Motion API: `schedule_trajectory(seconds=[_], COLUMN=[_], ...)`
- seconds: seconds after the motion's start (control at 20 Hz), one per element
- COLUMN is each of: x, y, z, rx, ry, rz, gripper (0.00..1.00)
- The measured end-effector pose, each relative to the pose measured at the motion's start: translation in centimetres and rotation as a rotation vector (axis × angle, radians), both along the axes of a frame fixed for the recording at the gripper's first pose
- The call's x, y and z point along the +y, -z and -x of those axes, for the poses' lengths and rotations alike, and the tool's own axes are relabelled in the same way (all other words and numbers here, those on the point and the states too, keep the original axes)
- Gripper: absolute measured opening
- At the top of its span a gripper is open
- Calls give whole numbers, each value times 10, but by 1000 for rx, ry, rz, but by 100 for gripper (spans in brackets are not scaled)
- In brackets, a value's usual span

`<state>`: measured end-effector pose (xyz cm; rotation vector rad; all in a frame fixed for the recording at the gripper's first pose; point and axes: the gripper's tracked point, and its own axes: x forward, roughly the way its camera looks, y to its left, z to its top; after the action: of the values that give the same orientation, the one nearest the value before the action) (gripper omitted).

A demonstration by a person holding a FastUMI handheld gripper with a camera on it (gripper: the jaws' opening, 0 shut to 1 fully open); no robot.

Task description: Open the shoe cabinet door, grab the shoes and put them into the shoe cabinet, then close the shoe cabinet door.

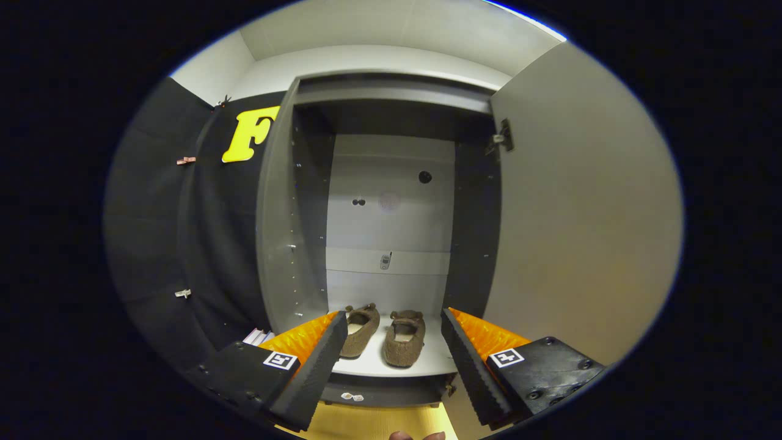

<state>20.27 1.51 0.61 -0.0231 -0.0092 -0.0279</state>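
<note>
We hold the claw point(394, 348) wide open and empty before the open cabinet point(391, 183), 2 shoes point(382, 339) inside.

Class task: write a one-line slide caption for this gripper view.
Open claw before the open-doored shoe cabinet, both brown shoes on its bottom shelf.

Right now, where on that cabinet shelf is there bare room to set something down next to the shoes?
The shelf is bare right of the right shoe, up to the cabinet's dark side wall, and behind both shoes along the back panel. The left shoe sits near the left wall, so that side is crowded. The gripper hangs open in front.
</note>
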Motion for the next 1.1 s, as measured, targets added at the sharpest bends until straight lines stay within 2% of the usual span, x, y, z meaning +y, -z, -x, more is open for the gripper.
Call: schedule_trajectory(seconds=[0.3, 0.7, 0.8, 0.9, 1.1], x=[-33, -116, -134, -161, -228], y=[-5, -18, -19, -19, -8], z=[97, 213, 241, 258, 266], rx=[-28, -78, -106, -121, -86], ry=[44, 113, 107, 124, 230], rz=[-14, -2, -20, -26, -37], gripper=[98, 98, 98, 98, 98])
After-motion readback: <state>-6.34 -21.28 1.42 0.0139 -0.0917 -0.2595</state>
